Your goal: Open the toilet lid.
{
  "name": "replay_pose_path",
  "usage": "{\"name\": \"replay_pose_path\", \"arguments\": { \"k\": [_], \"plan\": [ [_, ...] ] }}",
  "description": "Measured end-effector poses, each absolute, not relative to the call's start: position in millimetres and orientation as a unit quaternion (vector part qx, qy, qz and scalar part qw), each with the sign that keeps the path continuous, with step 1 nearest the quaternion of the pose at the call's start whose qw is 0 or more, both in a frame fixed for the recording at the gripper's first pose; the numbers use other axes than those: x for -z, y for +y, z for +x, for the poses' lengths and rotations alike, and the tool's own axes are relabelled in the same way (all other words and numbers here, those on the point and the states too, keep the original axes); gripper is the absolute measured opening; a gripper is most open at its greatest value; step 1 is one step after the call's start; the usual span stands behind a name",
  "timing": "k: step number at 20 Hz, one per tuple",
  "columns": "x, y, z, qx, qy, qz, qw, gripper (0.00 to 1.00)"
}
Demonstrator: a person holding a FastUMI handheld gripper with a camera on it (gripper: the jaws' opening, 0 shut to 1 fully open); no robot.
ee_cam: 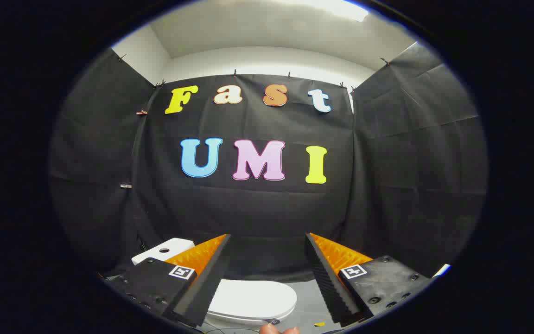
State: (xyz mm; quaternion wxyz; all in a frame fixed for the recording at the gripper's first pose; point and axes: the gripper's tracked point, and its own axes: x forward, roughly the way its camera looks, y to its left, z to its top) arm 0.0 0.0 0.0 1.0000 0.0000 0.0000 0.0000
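Gripper view, looking forward along my two fingers. My claw (267,260) stands wide open, its fingers spread well apart with nothing held between them and nothing touching either inner face. Each finger carries a small square marker (181,272) on its upper block.

The toilet lid (253,297) lies below and between my fingers, closer to the left one, whose tip overlaps its near-left part in this view. The lid is down, flat over the bowl, its smooth white top facing up and its rounded front pointing toward the right finger. There is a clear gap between my fingertips and the lid (I am above it, not in contact).

The white tank (167,249) sits beyond the left finger, partly hidden by it, with a dark round button hole on its top.

The floor (311,301) beside the toilet is pale grey, showing between the lid and my right finger.

A fingertip of the person's hand (278,330) shows just under the lid's front edge.

Black cloth walls close the booth behind and on both sides.
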Motion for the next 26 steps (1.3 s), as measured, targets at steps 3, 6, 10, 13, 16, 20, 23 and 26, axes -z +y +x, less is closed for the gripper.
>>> {"name": "replay_pose_path", "arguments": {
  "k": [3,6,10,13,16,20,23,26],
  "plan": [
    [-1,-1,-1,0.001,-0.001,-0.003,1.0,0.98],
    [2,1,-1,-0.002,0.003,-0.002,1.0,0.98],
    [7,2,-2,-0.005,0.01,-0.006,1.0,0.98],
    [4,2,-3,-0.004,0.007,-0.006,1.0,0.98],
    [7,2,-2,-0.004,0.008,-0.01,1.0,0.98],
    [2,1,0,0.0,-0.007,-0.005,1.0,0.98],
    [5,8,8,-0.009,-0.026,0.007,1.0,0.98],
    [26,6,18,-0.009,-0.027,-0.003,1.0,0.98]
  ]
}}
